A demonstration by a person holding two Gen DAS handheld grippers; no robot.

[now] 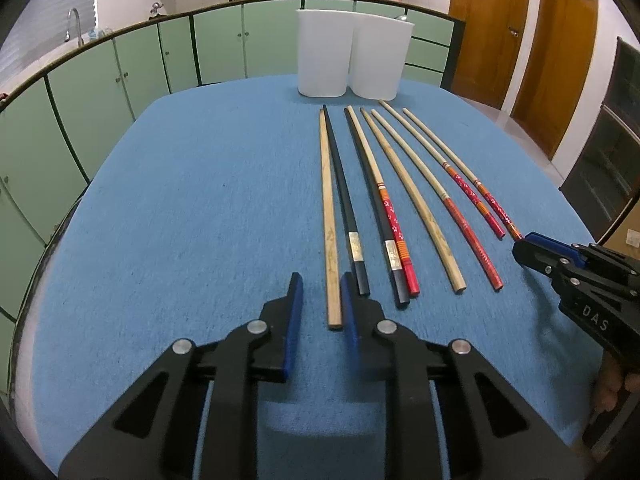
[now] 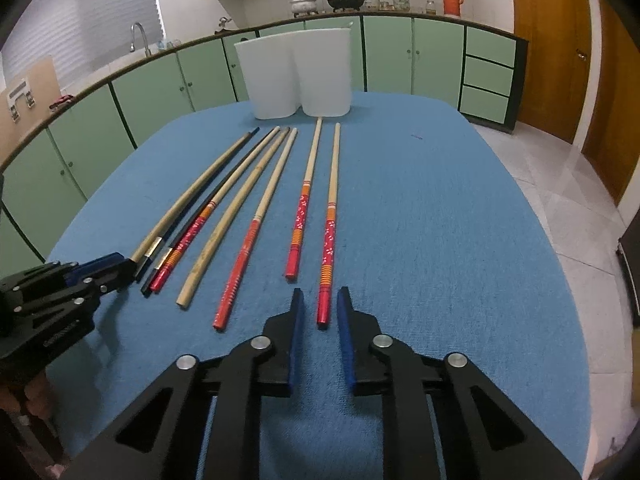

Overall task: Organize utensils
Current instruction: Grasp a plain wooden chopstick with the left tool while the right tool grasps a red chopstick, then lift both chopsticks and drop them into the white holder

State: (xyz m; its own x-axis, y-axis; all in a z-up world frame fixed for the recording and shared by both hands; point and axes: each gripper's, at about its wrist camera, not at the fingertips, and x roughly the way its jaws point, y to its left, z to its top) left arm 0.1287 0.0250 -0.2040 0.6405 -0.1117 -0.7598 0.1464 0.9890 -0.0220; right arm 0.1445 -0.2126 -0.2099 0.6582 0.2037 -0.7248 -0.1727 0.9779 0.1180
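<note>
your left gripper (image 1: 320, 286) sits low over the blue cloth table (image 1: 180, 200), jaws straddling the near end of the plain pale wooden chopstick (image 1: 329, 216), a gap showing on both sides, so nothing is clamped. your right gripper (image 2: 319, 300) does the same around the red-handled chopstick with white flowers (image 2: 329, 240), pads not touching it. the other chopsticks lie fanned between them, tips toward the two white plastic tubs (image 1: 352, 52) standing side by side at the far edge. a dark black chopstick (image 1: 344, 200) lies just beside the pale one.
</note>
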